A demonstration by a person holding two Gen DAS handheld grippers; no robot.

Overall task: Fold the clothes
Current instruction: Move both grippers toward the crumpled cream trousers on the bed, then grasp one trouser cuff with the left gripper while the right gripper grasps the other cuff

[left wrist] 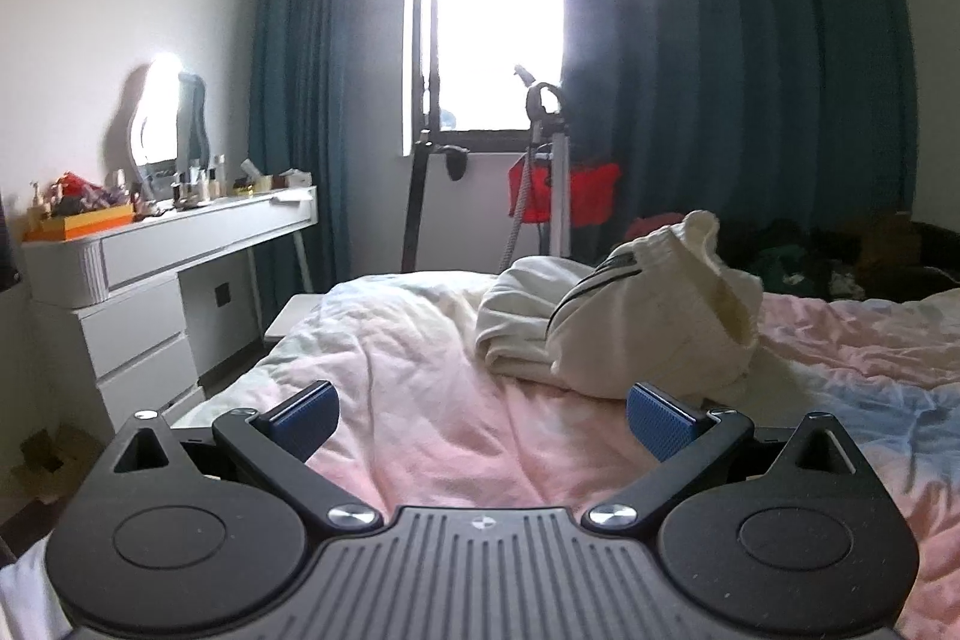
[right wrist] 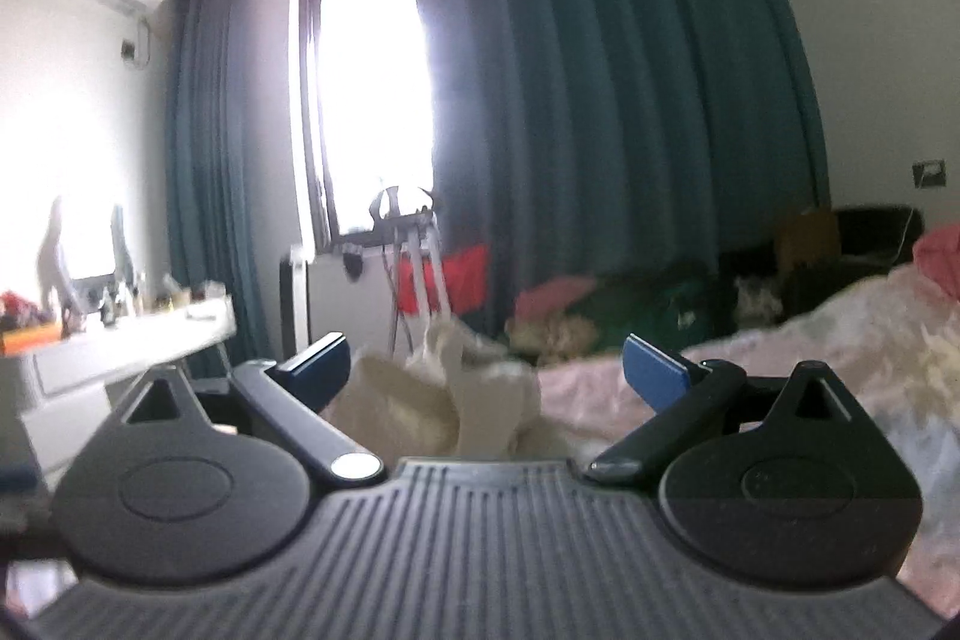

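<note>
Both hand-held grippers — left [left wrist: 480, 415], right [right wrist: 486, 376] — are hovering spread wide and empty before the cream garment [left wrist: 630, 316] bunched on the bed [left wrist: 432, 430] — risk: pinching the quilt too.

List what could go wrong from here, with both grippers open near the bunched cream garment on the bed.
1. The cream garment lies bunched, so the open left hand-held gripper may pinch several layers at once.
2. The soft pink quilt lies right under it and could get caught in the grasp too.
3. The right wrist view is blurred, so the open right hand-held gripper may be moving fast and miss an edge.
</note>
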